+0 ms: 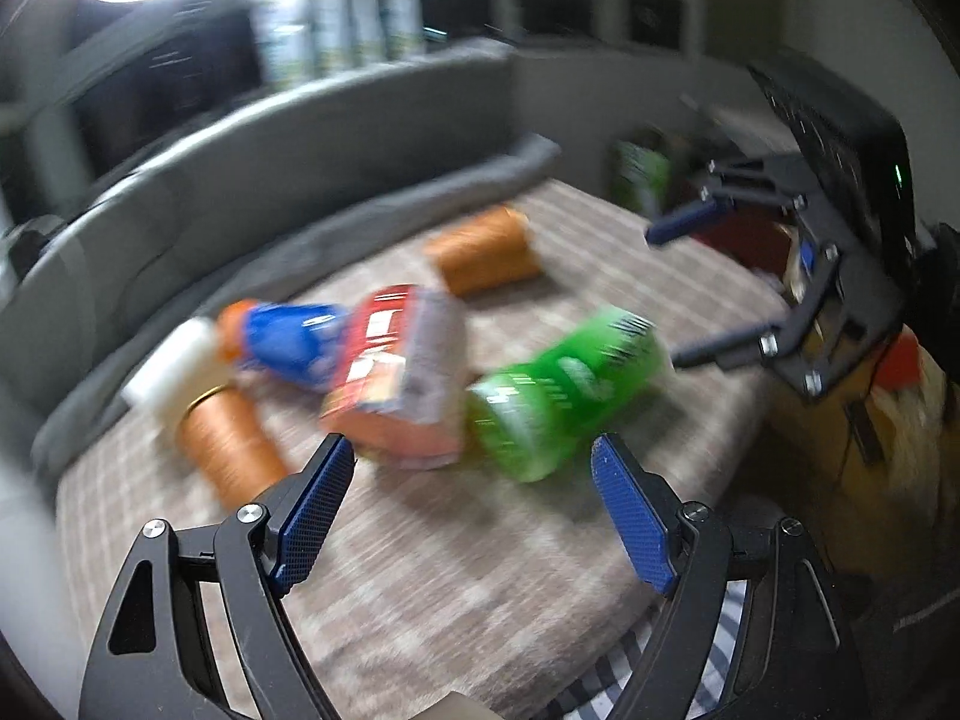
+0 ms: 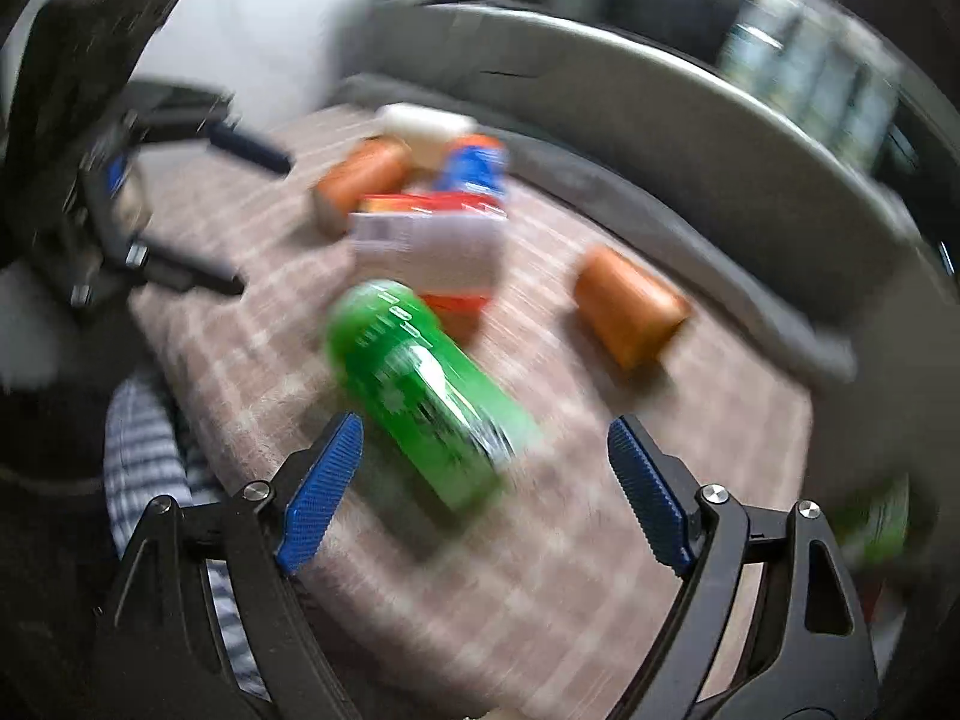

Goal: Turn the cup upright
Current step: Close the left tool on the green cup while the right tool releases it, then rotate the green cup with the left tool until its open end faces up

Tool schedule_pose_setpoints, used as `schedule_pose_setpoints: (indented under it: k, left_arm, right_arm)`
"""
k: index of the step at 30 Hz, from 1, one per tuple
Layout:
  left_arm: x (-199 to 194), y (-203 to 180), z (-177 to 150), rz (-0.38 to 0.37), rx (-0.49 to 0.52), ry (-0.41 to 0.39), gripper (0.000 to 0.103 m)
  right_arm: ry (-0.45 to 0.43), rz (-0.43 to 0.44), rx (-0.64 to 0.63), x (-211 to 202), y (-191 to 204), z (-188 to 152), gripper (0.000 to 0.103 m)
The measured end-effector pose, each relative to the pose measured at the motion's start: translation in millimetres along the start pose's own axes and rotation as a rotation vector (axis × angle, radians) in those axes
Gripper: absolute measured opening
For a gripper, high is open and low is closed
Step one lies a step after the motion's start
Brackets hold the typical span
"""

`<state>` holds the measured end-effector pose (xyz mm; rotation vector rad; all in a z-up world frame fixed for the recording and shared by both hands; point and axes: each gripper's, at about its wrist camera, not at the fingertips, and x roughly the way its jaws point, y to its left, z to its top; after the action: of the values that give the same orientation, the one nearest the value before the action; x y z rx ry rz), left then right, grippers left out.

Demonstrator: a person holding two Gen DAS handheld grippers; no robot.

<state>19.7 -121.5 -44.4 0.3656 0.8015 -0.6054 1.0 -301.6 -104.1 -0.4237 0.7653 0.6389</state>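
Note:
Both views are motion-blurred. Two orange cups lie on their sides on the checked cloth: one at the near left [image 1: 231,450] with a gold rim, also in the right wrist view [image 2: 360,180], and one farther back [image 1: 486,252], at the right in the right wrist view [image 2: 630,306]. My left gripper [image 1: 474,450] is open and empty, above the cloth in front of the objects. My right gripper [image 2: 486,432] is open and empty, with a green can just ahead. The right gripper shows at the right of the left wrist view [image 1: 666,294], and the left gripper at the left of the right wrist view [image 2: 264,222].
A green can [image 1: 564,396] lies on its side in the middle, also in the right wrist view [image 2: 420,384]. A red-and-white carton [image 1: 396,372], a blue-and-orange bottle [image 1: 288,342] and a white object [image 1: 171,363] lie beside it. A grey sofa back [image 1: 240,180] curves behind.

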Motion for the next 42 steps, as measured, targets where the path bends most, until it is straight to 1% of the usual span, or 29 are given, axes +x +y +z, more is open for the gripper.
schedule_pose_setpoints:
  k: [2,3,7,11,13,17,20,21,24,26,30,35,36,38,39,41,42]
  left_arm:
    - [13,-10,12,-0.061,0.072,0.056,0.082]
    - [19,-15,17,-0.086,0.104,0.079,0.082]
    - [38,-37,37,-0.153,0.232,0.153,0.082]
    - [61,-54,53,-0.194,0.349,0.245,0.082]
    - [72,-61,60,-0.197,0.407,0.299,0.082]
    - [94,-78,70,-0.177,0.511,0.373,0.082]
    - [107,-85,70,-0.147,0.581,0.407,0.082]
    - [113,-86,70,-0.141,0.603,0.430,0.082]
    - [126,-90,68,-0.132,0.635,0.476,0.082]
    - [131,-95,67,-0.128,0.658,0.493,0.082]
    - [140,-103,67,-0.129,0.682,0.518,0.082]
    - [146,-108,62,-0.114,0.709,0.539,0.081]
    - [147,-107,62,-0.114,0.708,0.543,0.080]
    - [149,-106,62,-0.114,0.704,0.547,0.071]
    - [149,-105,63,-0.114,0.702,0.546,0.069]
    - [149,-103,64,-0.119,0.701,0.542,0.062]
    - [150,-102,66,-0.119,0.702,0.539,0.061]
  right_arm:
    - [-0.013,-0.024,0.107,-11,-5,-18,0.086]
    - [-0.013,-0.055,0.170,-15,-7,-29,0.086]
    - [-0.008,-0.106,0.366,-22,-18,-66,0.086]
    - [-0.022,-0.138,0.512,-33,-29,-95,0.086]
    - [-0.024,-0.139,0.565,-40,-34,-102,0.086]
    - [-0.034,-0.133,0.622,-49,-41,-111,0.086]
    - [-0.042,-0.125,0.643,-52,-44,-112,0.086]
    - [-0.043,-0.126,0.646,-52,-44,-112,0.086]
    - [-0.047,-0.123,0.657,-54,-47,-114,0.086]
    - [-0.052,-0.115,0.671,-54,-49,-116,0.086]
    - [-0.056,-0.106,0.705,-54,-55,-120,0.086]
    - [-0.058,-0.107,0.726,-52,-58,-125,0.086]
    - [-0.056,-0.109,0.727,-51,-57,-125,0.086]
    - [-0.046,-0.116,0.722,-49,-57,-126,0.086]
    - [-0.042,-0.117,0.721,-47,-57,-127,0.086]
    - [-0.037,-0.114,0.724,-45,-57,-127,0.086]
    - [-0.036,-0.115,0.726,-45,-57,-127,0.086]
